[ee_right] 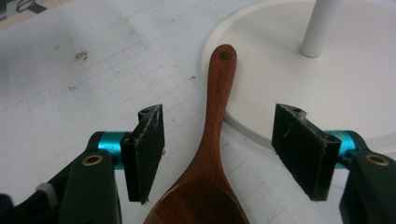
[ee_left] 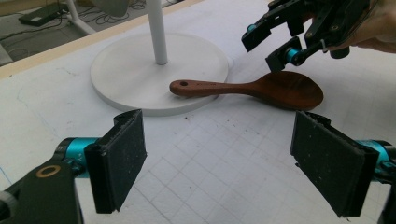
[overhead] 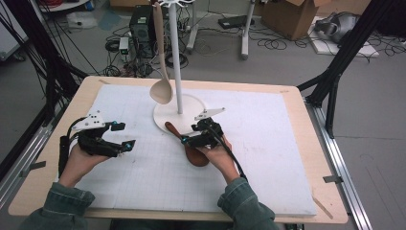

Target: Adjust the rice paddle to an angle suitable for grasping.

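Dark wood is what we're after: the brown wooden spoon [overhead: 187,143] lies flat on the white gridded mat [overhead: 268,158] near the middle of the desk [overhead: 86,86], its handle tip with the hanging hole propped on the rim of the white stand base [overhead: 165,117], its bowl pointing toward the person's edge. We see the right claw [ee_right: 217,151] spread wide and straddling the spoon's neck, one pad on each side, neither touching the wood. The left claw [ee_left: 233,161] sits spread and empty toward the left edge of the desk, pointed at the spoon from well apart.

Now the risks as we read them. That neck is narrow and smooth, and it slopes up onto the base, so a squeeze that lands off-centre could pivot the spoon or flick it sideways. Pads coming down too low may jam on the mat or on the base rim just beside the right-hand pad. Lifting from the neck leaves the heavy bowl hanging, so we'd expect it to droop.

What we can't make out: the spoon's bowl is partly covered by the right hand [overhead: 218,153] from the high view and cut off at the bottom of the right gripper view. The pale ladle [overhead: 160,72] hangs from the stand's pole [overhead: 176,57], but its hook runs out of frame at the top, and the stamped lettering on the handle is too small to read.
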